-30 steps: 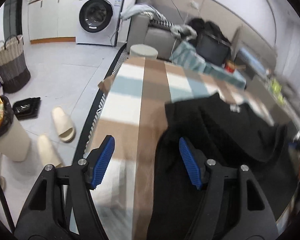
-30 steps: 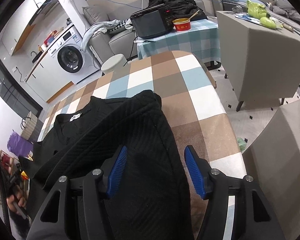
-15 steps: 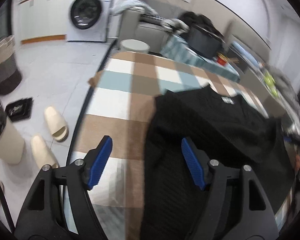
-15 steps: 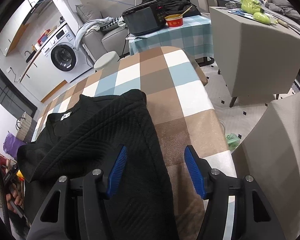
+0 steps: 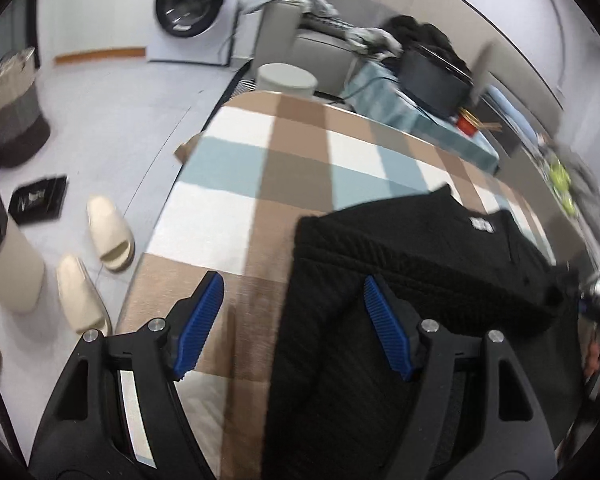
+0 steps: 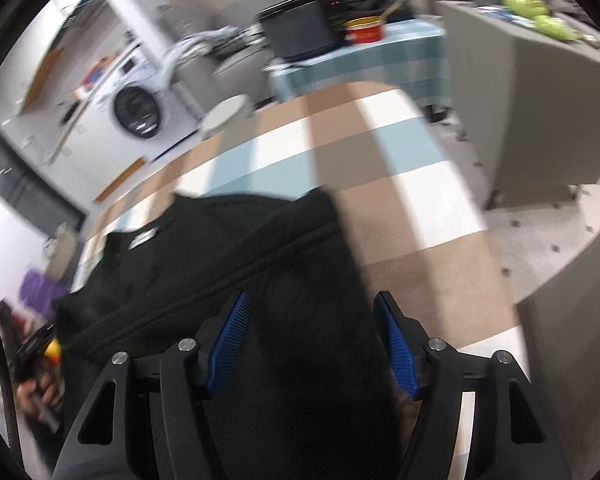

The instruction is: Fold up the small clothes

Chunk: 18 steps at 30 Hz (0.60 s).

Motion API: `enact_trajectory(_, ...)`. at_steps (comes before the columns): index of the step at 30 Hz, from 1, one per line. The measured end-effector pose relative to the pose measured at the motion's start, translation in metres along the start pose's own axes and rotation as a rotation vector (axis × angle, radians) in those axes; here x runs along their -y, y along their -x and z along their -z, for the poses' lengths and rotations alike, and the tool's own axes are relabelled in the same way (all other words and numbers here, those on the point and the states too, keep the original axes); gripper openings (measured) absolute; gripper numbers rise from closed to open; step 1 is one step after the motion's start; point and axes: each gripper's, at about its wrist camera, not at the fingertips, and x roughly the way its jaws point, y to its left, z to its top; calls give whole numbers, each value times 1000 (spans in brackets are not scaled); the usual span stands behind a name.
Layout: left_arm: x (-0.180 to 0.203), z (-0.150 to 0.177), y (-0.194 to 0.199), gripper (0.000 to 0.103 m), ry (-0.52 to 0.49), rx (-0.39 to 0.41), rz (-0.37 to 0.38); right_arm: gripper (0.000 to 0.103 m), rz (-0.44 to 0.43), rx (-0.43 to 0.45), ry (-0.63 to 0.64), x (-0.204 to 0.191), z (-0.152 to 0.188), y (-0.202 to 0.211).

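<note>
A black ribbed top (image 5: 412, 272) with a white neck label lies partly folded on a table under a brown, white and blue checked cloth (image 5: 260, 184). My left gripper (image 5: 292, 324) is open above the top's left edge, its right pad over the fabric and its left pad over the cloth. In the right wrist view the same top (image 6: 228, 248) lies ahead with a fold running across it. My right gripper (image 6: 316, 344) is open above the top's right part, holding nothing. This view is blurred.
Left of the table the floor holds two cream slippers (image 5: 108, 232), a bin (image 5: 4, 264), a basket (image 5: 12, 112) and a washing machine (image 5: 192, 8). Behind stand a round stool (image 5: 288, 80) and a side table with a black appliance (image 6: 300, 32). A grey cabinet (image 6: 540, 112) stands at the right.
Both grippers have shifted over the top and stayed open. The left view has swung a little, and the right view has become blurred with motion. The top lies much as before.
</note>
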Motion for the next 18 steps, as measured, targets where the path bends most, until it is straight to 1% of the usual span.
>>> enact_trajectory(1,-4,0,0,70,16,-2,5,66,20,11,-9,4,-1,1)
enact_trajectory(2,-6,0,0,70,19,0,15,66,16,10,-19,7,-2,1)
enact_trajectory(4,-5,1,3,70,6,14,31,66,-25,3,-25,11,-3,3)
enact_trajectory(7,3,3,7,70,-31,29,55,66,-57,9,10,9,-2,6)
enact_trajectory(9,12,5,8,70,-67,39,57,66,-101,24,42,2,-1,9)
enact_trajectory(11,19,6,9,66,-92,48,55,65,-115,49,70,-4,0,10)
enact_trajectory(13,23,7,10,56,-107,59,46,55,-112,82,98,-11,0,13)
enact_trajectory(14,23,8,12,53,-107,61,45,52,-110,98,109,-14,-1,14)
enact_trajectory(15,23,9,13,44,-105,66,49,45,-109,105,119,-16,-1,15)
enact_trajectory(16,23,9,14,33,-103,72,49,35,-104,110,131,-18,-1,15)
enact_trajectory(17,23,10,15,27,-104,75,45,28,-87,115,153,-20,-1,14)
enact_trajectory(18,23,11,16,18,-104,81,34,14,-66,121,166,-21,-1,15)
